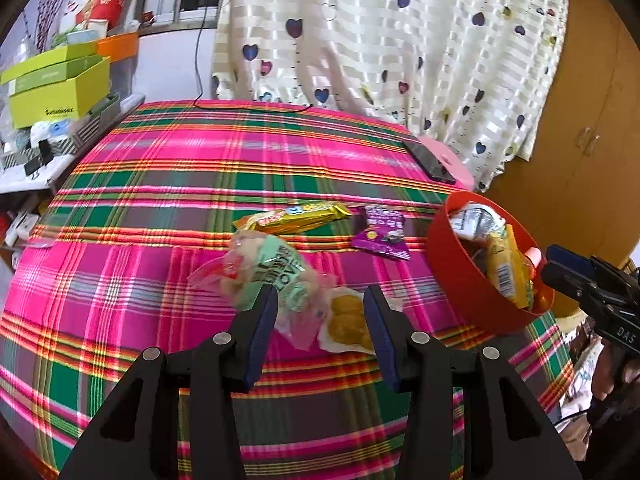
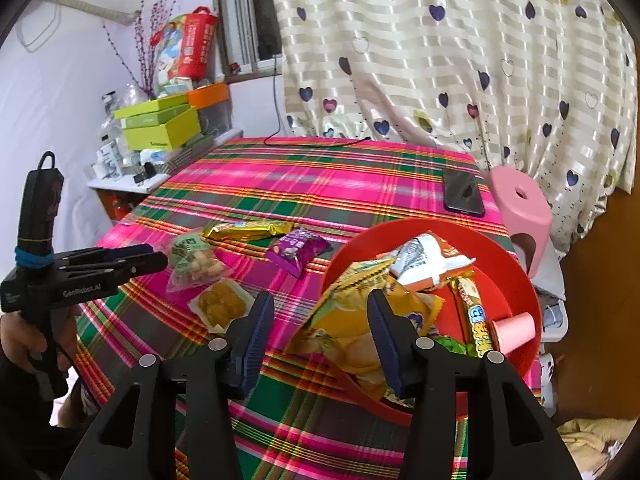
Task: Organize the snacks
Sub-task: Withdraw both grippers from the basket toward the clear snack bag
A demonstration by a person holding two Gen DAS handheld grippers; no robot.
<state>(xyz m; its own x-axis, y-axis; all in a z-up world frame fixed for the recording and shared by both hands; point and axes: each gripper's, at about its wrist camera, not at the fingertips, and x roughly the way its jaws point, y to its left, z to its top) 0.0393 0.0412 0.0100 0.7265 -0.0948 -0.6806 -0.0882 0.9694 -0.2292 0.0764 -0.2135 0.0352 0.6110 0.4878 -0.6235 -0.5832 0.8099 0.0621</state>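
Left gripper [image 1: 320, 308] spread wide, empty, poised above green snack bag [image 1: 276, 272] and yellow cookie pack [image 1: 348, 322] lying just beside each other on plaid cloth [image 1: 160, 184]. Farther back: gold bar [image 1: 294, 216], purple packet [image 1: 382, 232]. Far right, red bowl [image 2: 516, 280] heaped with snacks; right gripper [image 2: 320, 320] wide, empty, at its rim. Risk: catching two packs together, or nudging the bowl off the edge.
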